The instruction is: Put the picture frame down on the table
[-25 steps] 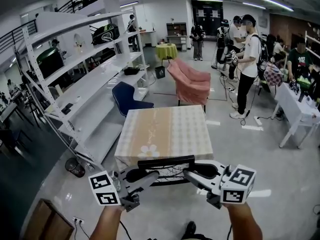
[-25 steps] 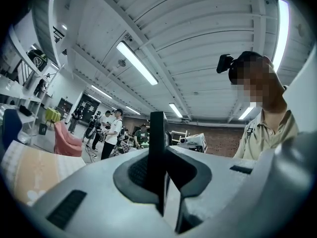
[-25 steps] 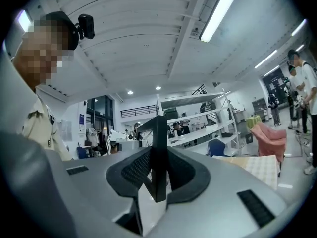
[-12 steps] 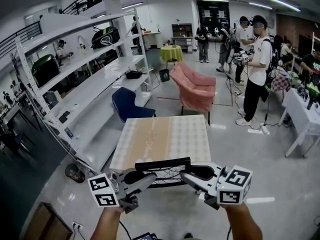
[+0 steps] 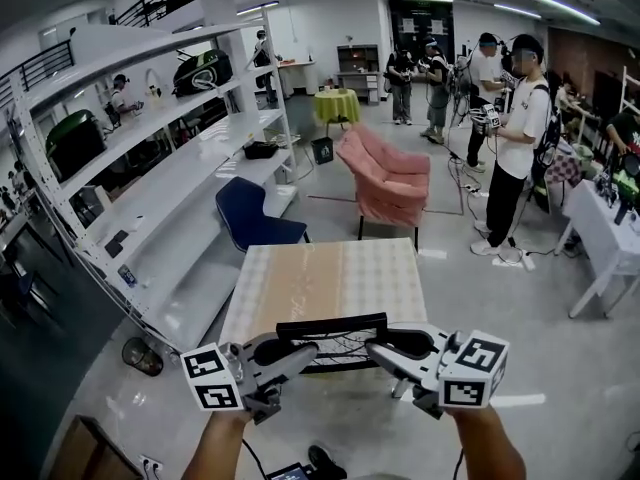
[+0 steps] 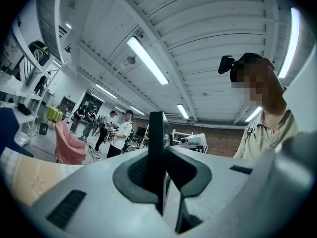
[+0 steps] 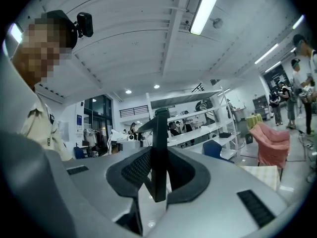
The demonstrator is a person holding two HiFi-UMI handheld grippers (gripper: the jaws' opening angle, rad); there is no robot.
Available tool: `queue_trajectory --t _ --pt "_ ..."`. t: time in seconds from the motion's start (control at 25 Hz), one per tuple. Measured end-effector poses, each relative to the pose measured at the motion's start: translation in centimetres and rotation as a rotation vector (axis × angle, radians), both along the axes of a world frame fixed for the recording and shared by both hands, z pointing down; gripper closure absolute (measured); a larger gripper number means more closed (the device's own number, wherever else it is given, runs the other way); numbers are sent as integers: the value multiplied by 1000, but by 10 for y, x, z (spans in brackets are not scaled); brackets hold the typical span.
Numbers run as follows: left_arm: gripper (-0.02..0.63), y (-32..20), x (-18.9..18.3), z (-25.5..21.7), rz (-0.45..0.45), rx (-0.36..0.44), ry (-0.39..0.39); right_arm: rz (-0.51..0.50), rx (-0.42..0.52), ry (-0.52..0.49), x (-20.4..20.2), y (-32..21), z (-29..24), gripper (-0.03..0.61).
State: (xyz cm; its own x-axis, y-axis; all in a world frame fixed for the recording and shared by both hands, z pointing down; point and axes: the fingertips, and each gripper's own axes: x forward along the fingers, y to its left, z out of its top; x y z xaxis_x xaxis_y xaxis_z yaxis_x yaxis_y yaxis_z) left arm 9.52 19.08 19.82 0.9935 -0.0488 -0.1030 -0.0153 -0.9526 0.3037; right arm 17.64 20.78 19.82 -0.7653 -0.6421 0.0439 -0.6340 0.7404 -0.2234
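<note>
Frame point(image 5: 331, 326) clamped at ends by L hand-held gripper point(image 5: 300, 351) & R hand-held gripper point(image 5: 378, 349).

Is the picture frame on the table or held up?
Held up: left gripper and right gripper clamp the picture frame, not resting on the table.

The picture frame point(image 5: 332, 325) is up in the air by the near edge of the table point(image 5: 330, 268), not on it. The left gripper point(image 5: 296, 352) has the frame's left end between its jaws. The right gripper point(image 5: 378, 349) has the right end. Behind the table's far right corner is an armchair point(image 5: 390, 173). Behind the far left corner is a small chair point(image 5: 255, 218). Long shelves point(image 5: 170, 168) run along the left side of the table. Far back, past the armchair, is a little round table point(image 5: 335, 105). People point(image 5: 520, 138) stand to the right of the armchair. Another table point(image 5: 600, 243) is well off to the right.
</note>
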Motion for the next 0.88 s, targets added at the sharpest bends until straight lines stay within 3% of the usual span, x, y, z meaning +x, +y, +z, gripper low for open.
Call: queue_trajectory --t 0.48,0.88 --pt "565 -141 -69 -1 36 10 22 43 -1 31 -69 -139 -2 492" --pt "563 -220 -100 16 6 4 12 35 -32 34 -101 -219 15 492"
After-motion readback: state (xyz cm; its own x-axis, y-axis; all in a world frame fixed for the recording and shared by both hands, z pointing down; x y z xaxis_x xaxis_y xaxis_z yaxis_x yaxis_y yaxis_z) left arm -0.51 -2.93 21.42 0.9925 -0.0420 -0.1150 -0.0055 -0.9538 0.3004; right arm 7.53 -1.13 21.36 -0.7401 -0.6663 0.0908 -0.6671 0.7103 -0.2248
